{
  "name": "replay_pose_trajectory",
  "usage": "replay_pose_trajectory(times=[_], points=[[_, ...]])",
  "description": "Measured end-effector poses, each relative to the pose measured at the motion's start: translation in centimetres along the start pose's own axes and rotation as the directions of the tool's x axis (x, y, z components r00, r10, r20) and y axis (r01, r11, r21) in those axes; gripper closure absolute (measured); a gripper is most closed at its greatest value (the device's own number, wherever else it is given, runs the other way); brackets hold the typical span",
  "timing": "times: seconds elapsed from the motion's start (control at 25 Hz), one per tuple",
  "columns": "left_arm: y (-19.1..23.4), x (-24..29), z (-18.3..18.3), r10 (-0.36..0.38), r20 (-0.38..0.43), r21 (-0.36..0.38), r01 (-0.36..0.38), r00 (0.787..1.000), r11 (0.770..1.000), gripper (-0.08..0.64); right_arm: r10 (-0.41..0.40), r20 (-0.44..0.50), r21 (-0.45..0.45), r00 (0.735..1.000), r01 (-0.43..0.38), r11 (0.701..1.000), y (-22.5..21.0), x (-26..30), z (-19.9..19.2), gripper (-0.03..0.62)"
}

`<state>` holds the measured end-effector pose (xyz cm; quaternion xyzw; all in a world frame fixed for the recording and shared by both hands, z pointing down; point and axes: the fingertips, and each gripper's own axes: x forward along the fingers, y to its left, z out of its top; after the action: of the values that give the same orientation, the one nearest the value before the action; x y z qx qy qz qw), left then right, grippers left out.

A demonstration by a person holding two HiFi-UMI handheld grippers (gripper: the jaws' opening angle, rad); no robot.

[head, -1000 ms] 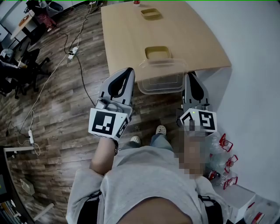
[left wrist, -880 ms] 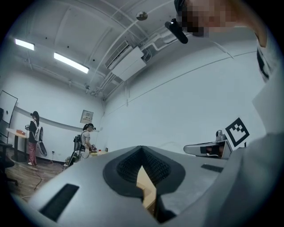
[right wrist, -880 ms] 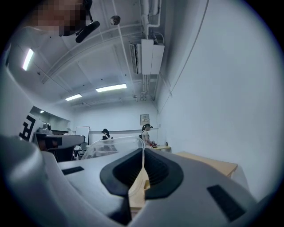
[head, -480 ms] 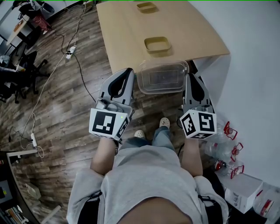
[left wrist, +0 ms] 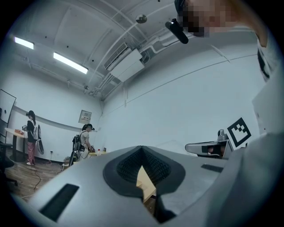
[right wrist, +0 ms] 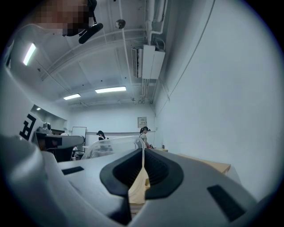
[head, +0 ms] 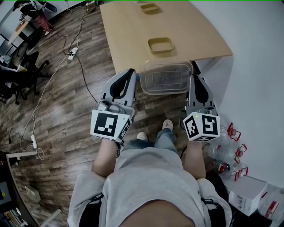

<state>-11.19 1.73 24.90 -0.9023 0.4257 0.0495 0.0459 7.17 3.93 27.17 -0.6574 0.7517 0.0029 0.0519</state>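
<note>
**Clear container held by one end at the worktop's near edge**

The right gripper's fingers are clamped on the rim of the single clear container. It juts past the worktop's edge, over the wooden floor. The left gripper sits just beside the container's other end, its fingers closed on nothing. The container appears gripped on one side only and not fully resting on the worktop. Two shallow yellow trays lie farther back.
</note>
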Motion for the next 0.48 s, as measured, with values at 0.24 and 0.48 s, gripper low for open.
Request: replay_pose_trajectory(times=[0.24, 0.48], points=[[0.27, 0.27, 0.01, -0.011, 0.004, -0.004, 0.011, 1.0, 1.0, 0.549, -0.011, 0.008, -0.005, 1.0, 0.011, 1.0, 0.06, 0.17, 0.34, 0.57], [0.51, 0.66, -0.2, -0.023, 0.008, -0.01, 0.023, 1.0, 1.0, 0.549, -0.021, 0.009, -0.014, 1.0, 0.021, 1.0, 0.13, 0.41, 0.26, 0.57]])
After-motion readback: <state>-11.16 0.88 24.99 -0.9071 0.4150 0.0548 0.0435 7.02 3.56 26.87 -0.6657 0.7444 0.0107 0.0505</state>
